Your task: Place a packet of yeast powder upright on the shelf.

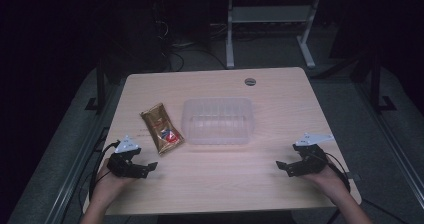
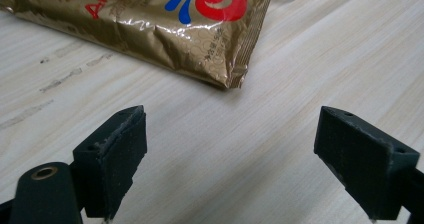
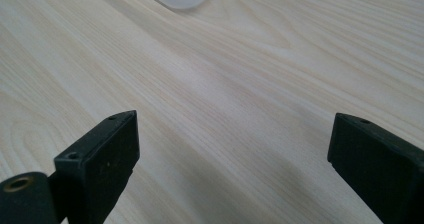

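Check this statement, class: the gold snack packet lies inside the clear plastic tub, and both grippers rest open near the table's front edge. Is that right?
Not quite. The gold snack packet lies flat on the table, just left of the clear plastic tub, not inside it; the high view shows this. The rest holds: the left gripper and right gripper are open near the front edge.

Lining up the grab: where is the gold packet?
High view: gold packet lies flat left of the clear tray, just beyond the left tool.
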### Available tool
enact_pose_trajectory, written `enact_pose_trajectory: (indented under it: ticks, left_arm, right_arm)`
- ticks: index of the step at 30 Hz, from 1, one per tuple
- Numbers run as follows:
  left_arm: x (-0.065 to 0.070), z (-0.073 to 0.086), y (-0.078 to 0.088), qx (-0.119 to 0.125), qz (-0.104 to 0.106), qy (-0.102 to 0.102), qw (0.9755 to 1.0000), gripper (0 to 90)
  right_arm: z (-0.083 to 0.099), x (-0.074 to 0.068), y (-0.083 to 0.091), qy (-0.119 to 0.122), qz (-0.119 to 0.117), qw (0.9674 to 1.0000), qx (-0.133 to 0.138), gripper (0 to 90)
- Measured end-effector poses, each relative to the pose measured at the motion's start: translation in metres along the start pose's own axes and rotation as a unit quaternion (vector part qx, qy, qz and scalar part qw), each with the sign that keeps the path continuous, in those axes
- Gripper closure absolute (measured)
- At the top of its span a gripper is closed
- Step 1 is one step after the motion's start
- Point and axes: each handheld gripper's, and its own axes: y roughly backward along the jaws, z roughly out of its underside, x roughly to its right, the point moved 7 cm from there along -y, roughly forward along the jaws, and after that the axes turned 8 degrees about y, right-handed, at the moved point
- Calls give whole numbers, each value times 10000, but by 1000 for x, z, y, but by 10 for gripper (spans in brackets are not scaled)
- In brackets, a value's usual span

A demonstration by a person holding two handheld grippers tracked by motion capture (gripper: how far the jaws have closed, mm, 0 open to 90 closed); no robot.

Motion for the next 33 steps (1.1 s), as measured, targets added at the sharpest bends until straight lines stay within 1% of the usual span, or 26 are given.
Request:
enact_pose_trajectory:
  ticks: [2, 4, 7, 8, 9, 10, 11, 12, 13, 14, 15, 17, 18, 19, 20, 21, 22, 23, 25, 26, 27, 31, 32, 33]
  left_arm:
    - [0, -1, 1, 3, -8, 30, 10000, 132]
    - [0, -2, 2, 12, 40, 133, 9999, 134]
    - [2, -5, 4, 98, 73, 188, 9997, 142]
    - [2, -7, 5, 113, 63, 185, 9997, 152]
    - [3, -8, 5, 151, 82, 191, 9997, 176]
    - [3, -9, 6, 162, 74, 203, 9996, 220]
    - [2, -10, 7, 141, 44, 175, 9997, 220]
    - [2, -12, 8, 162, 45, 195, 9997, 246]
    - [1, -15, 8, 187, 61, 202, 9996, 288]
    - [0, -17, 9, 205, 33, 195, 9996, 329]
    - [0, -20, 9, 257, 23, 249, 9994, 384]
    - [-2, -26, 9, 297, -20, 243, 9993, 493]
    - [-3, -33, 7, 311, -34, 264, 9992, 612]
    - [-3, -33, 7, 311, -34, 264, 9992, 664]
    - [-4, -37, 5, 315, -23, 292, 9991, 664]
    - [-5, -40, 4, 346, -36, 305, 9989, 718]
    - [-6, -43, 2, 310, -55, 301, 9991, 766]
    - [-6, -46, 0, 325, -31, 326, 9989, 807]
    - [-8, -51, -2, 315, -53, 312, 9990, 874]
    - [-8, -54, -4, 332, -56, 340, 9989, 893]
    - [-9, -57, -6, 322, -65, 339, 9989, 894]
    - [-12, -70, -15, 324, -148, 247, 9991, 895]
    - [-12, -73, -18, 344, -151, 266, 9989, 895]
    - [-14, -75, -20, 309, -202, 218, 9991, 895]
  right_arm:
    - [0, 0, 0, -17, -7, 10000, 5, 58]
    - [0, 0, 1, -53, -5, 10000, 24, 59]
    - [0, 0, 1, -64, 12, 10000, 22, 59]
    - [-1, 0, 2, -99, 1, 10000, 12, 59]
    - [-1, 1, 2, -74, 8, 10000, 42, 60]
    - [-1, 1, 2, -80, 8, 10000, 42, 60]
    - [-1, 1, 2, -80, 8, 10000, 42, 60]
    - [-1, 1, 2, -81, -2, 10000, 42, 60]
    - [-2, 1, 2, -96, -2, 9999, 47, 60]
    - [-2, 1, 1, -92, -8, 9999, 44, 61]
    - [-2, 1, 1, -74, -11, 10000, 51, 61]
    - [-2, 0, 1, -71, -17, 10000, 26, 61]
    - [-2, 0, 1, -6, 7, 10000, 14, 61]
    - [-2, 0, 1, -6, 7, 10000, 14, 61]
    - [-2, -1, 1, -21, -8, 10000, 6, 61]
    - [-2, -2, 1, -10, -14, 10000, 0, 61]
    - [-2, -2, 1, 22, -8, 10000, -1, 61]
    - [-2, -2, 1, 31, -10, 10000, -8, 61]
    - [-1, -2, 1, 19, 4, 10000, -29, 61]
    - [-1, -2, 1, 31, 2, 10000, -45, 61]
    - [-1, -2, 0, 29, -4, 10000, -34, 62]
    - [-1, -1, 0, -9, -6, 10000, -49, 62]
    - [0, -1, 0, -10, 9, 10000, -68, 64]
    - [0, -1, 0, -10, 9, 10000, -68, 64]
